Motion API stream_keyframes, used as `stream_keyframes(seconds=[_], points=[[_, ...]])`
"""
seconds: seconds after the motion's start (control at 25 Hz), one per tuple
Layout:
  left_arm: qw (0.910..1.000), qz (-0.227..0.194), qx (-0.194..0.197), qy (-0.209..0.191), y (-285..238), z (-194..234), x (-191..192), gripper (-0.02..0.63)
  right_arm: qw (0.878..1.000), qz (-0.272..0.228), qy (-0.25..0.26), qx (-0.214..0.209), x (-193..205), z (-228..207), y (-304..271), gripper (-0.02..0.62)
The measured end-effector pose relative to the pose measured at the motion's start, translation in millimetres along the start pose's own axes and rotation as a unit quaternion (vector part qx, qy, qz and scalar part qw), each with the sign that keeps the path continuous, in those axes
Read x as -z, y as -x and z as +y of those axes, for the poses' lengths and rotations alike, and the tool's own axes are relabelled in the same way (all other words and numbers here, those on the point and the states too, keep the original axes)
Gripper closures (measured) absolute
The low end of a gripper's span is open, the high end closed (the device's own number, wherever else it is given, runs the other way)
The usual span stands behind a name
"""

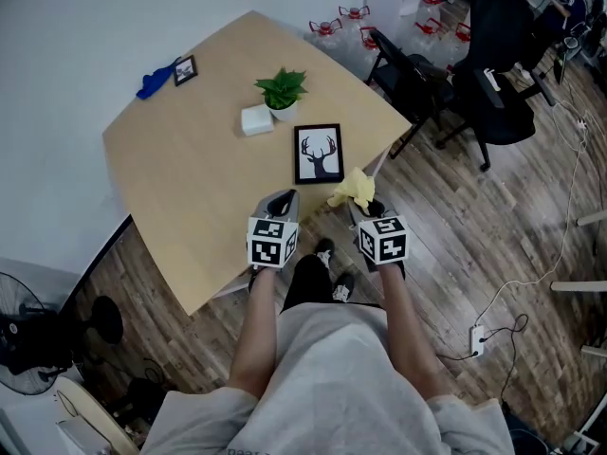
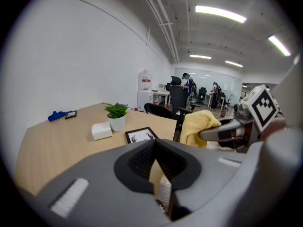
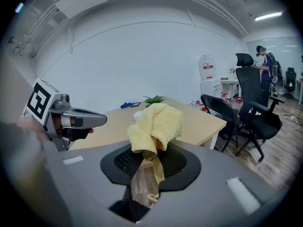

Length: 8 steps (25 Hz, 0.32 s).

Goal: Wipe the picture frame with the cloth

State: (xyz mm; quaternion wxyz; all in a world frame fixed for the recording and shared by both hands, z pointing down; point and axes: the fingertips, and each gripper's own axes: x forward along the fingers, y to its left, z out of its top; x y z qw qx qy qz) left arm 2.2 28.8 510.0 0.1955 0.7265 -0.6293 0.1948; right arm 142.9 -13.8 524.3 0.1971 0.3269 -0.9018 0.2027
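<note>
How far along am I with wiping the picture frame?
Done: the cloth is picked up, clamped in the right gripper. In hand: it is held by the near edge of the table, apart from the picture frame. Left: all the wiping; the frame lies flat, untouched. The left gripper is shut and empty.

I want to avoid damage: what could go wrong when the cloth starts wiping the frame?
1. The frame lies loose by the edge of the table, away from the left gripper; a wipe may push it off.
2. The right gripper pinches the bunched cloth by one part; it may slip.
3. The plant stands just behind the frame; a long stroke may hit it.
</note>
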Motion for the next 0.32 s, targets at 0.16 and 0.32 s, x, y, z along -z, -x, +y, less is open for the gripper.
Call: stream_keyframes(seconds=[0.16, 0.32], points=[[0.9998, 0.002, 0.003, -0.022, 0.7, -8.5, 0.2, 0.554, 1.0, -0.007, -0.003, 0.001, -0.4, 0.7, 3.5, 0.514], [0.9998, 0.001, 0.01, -0.02, 1.5, -15.2, 1.2, 0.554, 1.0, -0.009, -0.008, -0.004, 1.1, 2.3, 5.4, 0.514]])
